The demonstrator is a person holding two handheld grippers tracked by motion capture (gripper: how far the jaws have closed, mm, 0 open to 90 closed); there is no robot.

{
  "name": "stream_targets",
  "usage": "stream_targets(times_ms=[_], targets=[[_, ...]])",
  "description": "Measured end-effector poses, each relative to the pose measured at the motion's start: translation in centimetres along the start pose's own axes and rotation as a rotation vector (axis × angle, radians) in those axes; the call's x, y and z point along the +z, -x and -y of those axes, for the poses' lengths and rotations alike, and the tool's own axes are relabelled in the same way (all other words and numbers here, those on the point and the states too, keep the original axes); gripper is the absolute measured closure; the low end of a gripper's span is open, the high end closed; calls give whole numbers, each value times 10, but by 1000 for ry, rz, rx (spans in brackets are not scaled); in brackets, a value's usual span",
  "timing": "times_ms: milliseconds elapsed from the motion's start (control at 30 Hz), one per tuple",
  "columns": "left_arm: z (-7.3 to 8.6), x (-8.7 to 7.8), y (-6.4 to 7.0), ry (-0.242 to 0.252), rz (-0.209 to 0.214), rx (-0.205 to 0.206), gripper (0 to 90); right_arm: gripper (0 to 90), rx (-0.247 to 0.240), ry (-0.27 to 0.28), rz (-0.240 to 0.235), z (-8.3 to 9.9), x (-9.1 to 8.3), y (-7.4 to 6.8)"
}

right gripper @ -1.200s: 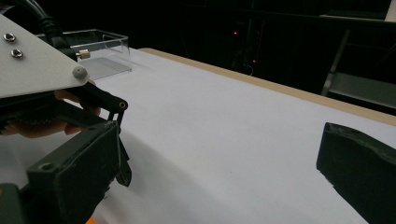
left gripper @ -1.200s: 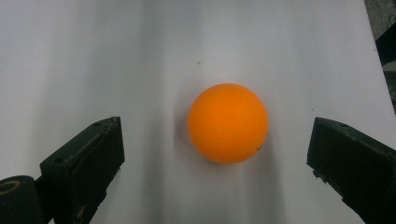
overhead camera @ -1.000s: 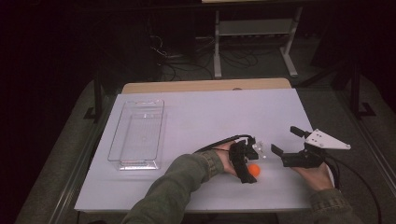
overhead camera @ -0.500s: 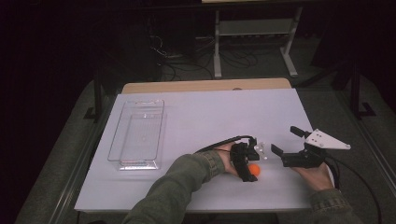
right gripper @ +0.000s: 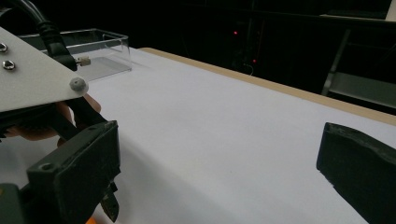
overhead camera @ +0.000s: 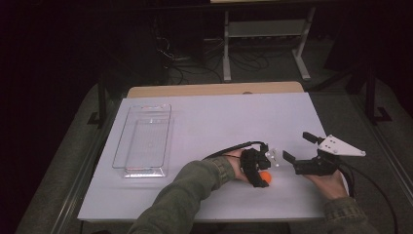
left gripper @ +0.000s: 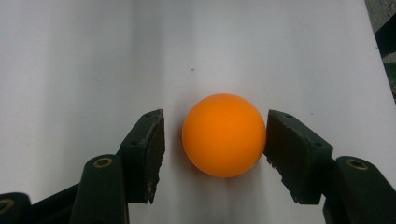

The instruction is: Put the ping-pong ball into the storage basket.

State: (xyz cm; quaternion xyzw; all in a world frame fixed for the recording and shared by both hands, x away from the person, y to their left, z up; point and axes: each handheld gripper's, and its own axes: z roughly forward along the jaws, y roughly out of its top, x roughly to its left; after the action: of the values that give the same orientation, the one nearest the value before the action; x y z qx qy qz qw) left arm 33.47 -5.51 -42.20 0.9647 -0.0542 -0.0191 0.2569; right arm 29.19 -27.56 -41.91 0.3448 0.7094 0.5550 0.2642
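An orange ball (left gripper: 224,135) lies on the white table (overhead camera: 219,122) near its front right. My left gripper (left gripper: 217,119) points down over it, open, with a jaw on either side. One jaw touches the ball and the other stands a small gap away. From above, the ball (overhead camera: 265,178) peeks out beside the left gripper (overhead camera: 259,171). Just to its right, my right gripper (overhead camera: 297,146) hovers open and holds nothing. Its wide-spread jaws frame bare table in the right gripper view (right gripper: 219,140).
A clear plastic tray (overhead camera: 143,139) rests at the table's left side, also seen far off as the tray (right gripper: 93,46). The left gripper's grey plate (right gripper: 32,79) and its cable sit close to the right gripper. A wooden strip (overhead camera: 214,90) borders the far edge.
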Motion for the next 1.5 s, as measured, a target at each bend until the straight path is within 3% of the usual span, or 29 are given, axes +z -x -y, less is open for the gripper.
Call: stream_targets(times_ms=[433,533,1500], targets=[[0,3,0,0,22,3,474,0,0,-1,1,0,0,0],[-1,2,1,0,12,20,494,0,2,0,1,0,0,0],[-3,-6,3,1,18,23,501,0,0,8,5,-1,-1,0]])
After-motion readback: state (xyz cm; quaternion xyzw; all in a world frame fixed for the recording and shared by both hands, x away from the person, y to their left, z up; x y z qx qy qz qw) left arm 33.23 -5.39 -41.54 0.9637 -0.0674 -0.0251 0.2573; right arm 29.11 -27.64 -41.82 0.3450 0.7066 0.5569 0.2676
